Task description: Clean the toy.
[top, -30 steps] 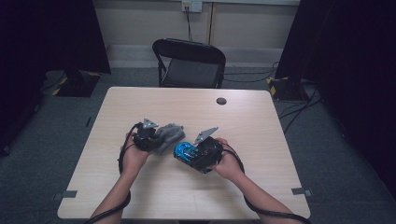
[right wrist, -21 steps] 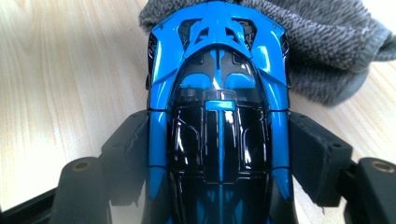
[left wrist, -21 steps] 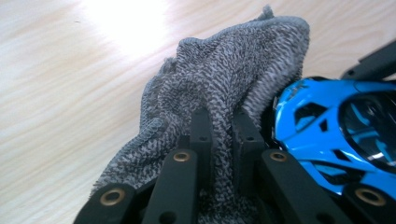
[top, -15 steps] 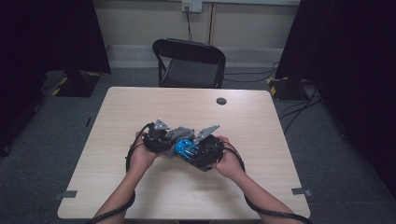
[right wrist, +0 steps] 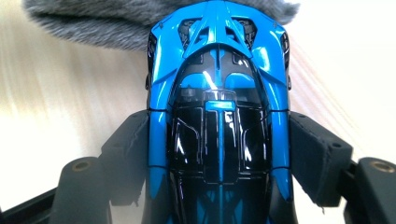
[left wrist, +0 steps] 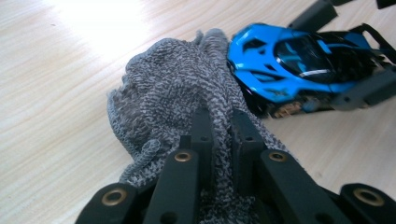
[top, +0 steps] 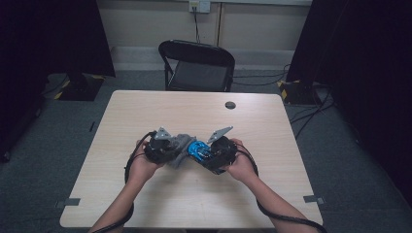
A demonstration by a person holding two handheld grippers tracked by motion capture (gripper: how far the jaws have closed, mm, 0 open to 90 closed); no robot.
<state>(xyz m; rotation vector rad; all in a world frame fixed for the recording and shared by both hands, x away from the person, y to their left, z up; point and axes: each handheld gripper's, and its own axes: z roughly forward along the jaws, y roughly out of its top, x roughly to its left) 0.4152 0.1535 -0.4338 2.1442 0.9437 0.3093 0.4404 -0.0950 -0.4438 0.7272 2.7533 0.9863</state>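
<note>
Nearest the person, two forearms come up from six o'clock in the high view to the middle of the bench (top: 145, 204). The left gripper (left wrist: 219, 122) has its fingers (left wrist: 201, 135) pinched tight on a fold of a grey knitted cloth (left wrist: 173, 88), which bunches up ahead of them and lies on the wood. The right gripper (right wrist: 219, 154) has its fingers (right wrist: 317, 158) set wide apart and pressed against both flanks of a blue toy car (right wrist: 218, 93), gripping it around the cabin. In the high view the cloth (top: 180, 145) sits just at nine o'clock of the car (top: 198, 148), and the car's nose touches the cloth's edge. The step in hand looks like wiping the car with the cloth, one tool steadying it while the other brings the rag in. The next move probably calls for dragging the cloth over the bodywork while the right grip stays firm, so the car does not twist loose. Farther off, at about one o'clock, a small dark disc (top: 230, 105) lies near the far edge, and beyond the bench stands a black folding chair (top: 197, 65).
</note>
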